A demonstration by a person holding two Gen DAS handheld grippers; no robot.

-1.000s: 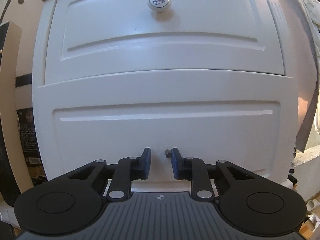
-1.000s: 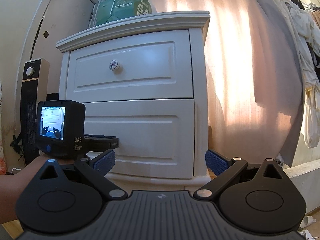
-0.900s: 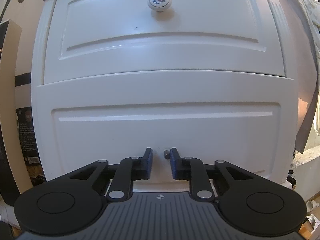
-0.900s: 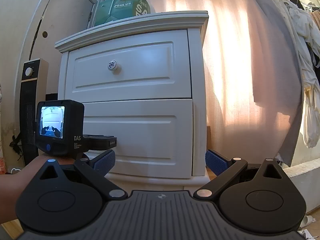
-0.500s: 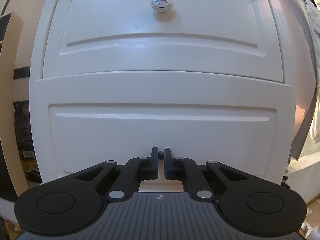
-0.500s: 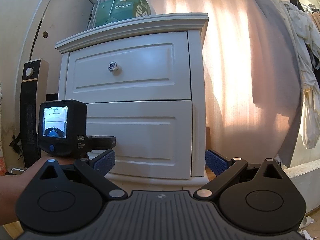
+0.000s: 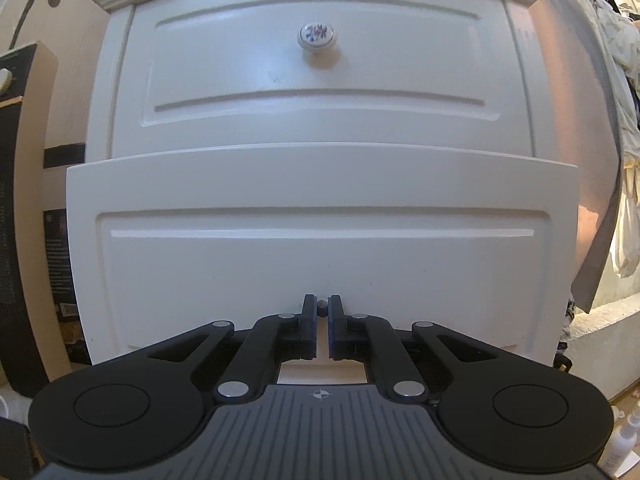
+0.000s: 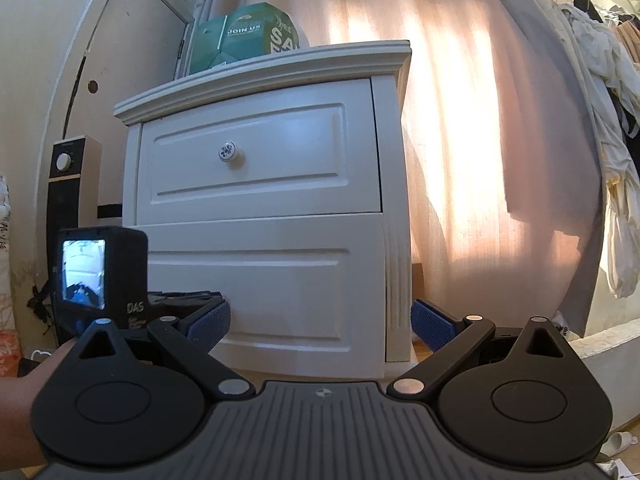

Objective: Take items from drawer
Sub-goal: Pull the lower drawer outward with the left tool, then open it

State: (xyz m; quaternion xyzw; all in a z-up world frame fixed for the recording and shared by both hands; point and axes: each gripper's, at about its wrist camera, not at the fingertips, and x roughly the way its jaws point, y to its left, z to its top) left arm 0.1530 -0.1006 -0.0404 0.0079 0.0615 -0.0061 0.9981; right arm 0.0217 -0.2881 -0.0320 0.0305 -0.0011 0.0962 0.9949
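A white nightstand (image 8: 392, 200) has two drawers. The lower drawer (image 7: 320, 248) stands pulled out a little from the cabinet, its front ahead of the upper drawer (image 7: 316, 80). My left gripper (image 7: 321, 309) is shut on the small metal knob stub (image 7: 321, 302) low in the middle of that front. In the right wrist view a hand (image 8: 24, 392) holds the left gripper's body (image 8: 100, 276) at the lower drawer (image 8: 260, 280). My right gripper (image 8: 320, 320) hangs open in front of the nightstand, holding nothing. The drawer's inside is hidden.
The upper drawer carries a floral ceramic knob (image 7: 317, 36). A green box (image 8: 244, 38) sits on top of the nightstand. A tall black and beige heater (image 8: 70, 216) stands to its left. Curtains (image 8: 480, 140) and hanging clothes (image 8: 608, 140) fill the right side.
My left gripper's fingers closed from apart onto the knob stub. The lower drawer front has come out toward me. The right gripper has stayed open and nearly still.
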